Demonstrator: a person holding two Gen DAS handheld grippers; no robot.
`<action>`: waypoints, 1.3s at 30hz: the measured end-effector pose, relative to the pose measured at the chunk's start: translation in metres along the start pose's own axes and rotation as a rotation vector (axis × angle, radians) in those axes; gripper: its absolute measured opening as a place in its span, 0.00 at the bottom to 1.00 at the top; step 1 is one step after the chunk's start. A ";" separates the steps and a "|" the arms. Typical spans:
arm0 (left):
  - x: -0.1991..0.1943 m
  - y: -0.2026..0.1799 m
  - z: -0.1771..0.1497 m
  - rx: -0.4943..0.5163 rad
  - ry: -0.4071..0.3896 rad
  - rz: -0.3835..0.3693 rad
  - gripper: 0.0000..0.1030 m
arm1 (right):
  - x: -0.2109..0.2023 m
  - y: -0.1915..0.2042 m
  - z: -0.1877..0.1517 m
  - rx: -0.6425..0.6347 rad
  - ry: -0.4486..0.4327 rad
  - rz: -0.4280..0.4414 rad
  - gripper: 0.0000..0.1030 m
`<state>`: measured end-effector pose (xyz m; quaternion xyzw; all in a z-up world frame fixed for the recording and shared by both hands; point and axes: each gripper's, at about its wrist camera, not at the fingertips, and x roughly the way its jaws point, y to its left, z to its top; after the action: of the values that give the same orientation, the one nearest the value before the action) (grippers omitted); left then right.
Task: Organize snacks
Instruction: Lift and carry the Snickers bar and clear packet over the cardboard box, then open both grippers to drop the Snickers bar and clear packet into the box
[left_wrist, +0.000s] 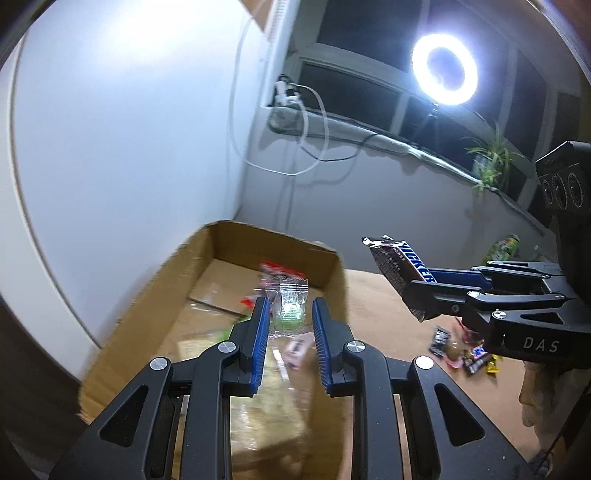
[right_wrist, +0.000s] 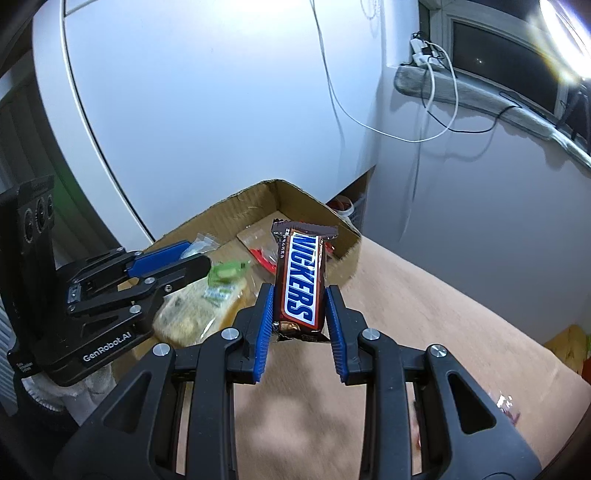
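The right gripper (right_wrist: 299, 314) is clamped on a Snickers bar (right_wrist: 301, 278) — its blue ribbed pads press the lower end, and the bar's long axis runs straight out along the fingers, the crimped top edge pointing at the cardboard box (right_wrist: 258, 206). The box lies ahead and slightly left of the bar, its open top just beyond the wrapper's tip.

The left gripper (left_wrist: 288, 325) is nearer: it hangs over the box's interior, its jaws narrowly parted on a small clear sachet (left_wrist: 290, 306) with a green sweet inside, pinched at its lower part.

The bar's wrapper is glossy brown film, stiff enough to stand out unsupported; the sachet is thin, crinkly plastic. The box is plain corrugated card with raw edges, already holding several packets. More loose sweets (left_wrist: 461, 354) lie on the brown tabletop (left_wrist: 388, 295), right of the box.
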<state>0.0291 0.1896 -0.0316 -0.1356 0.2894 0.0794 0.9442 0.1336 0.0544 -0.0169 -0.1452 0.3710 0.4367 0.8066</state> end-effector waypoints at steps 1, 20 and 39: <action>-0.001 0.003 0.000 -0.006 -0.002 0.009 0.21 | 0.005 0.001 0.003 -0.002 0.003 0.002 0.28; 0.002 0.034 -0.001 -0.039 0.007 0.110 0.21 | 0.068 0.016 0.038 -0.022 0.063 0.026 0.28; 0.008 0.035 0.000 -0.037 0.010 0.131 0.31 | 0.069 0.018 0.041 -0.033 0.034 -0.024 0.67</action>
<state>0.0275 0.2232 -0.0434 -0.1341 0.3011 0.1456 0.9328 0.1622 0.1290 -0.0376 -0.1702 0.3756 0.4306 0.8028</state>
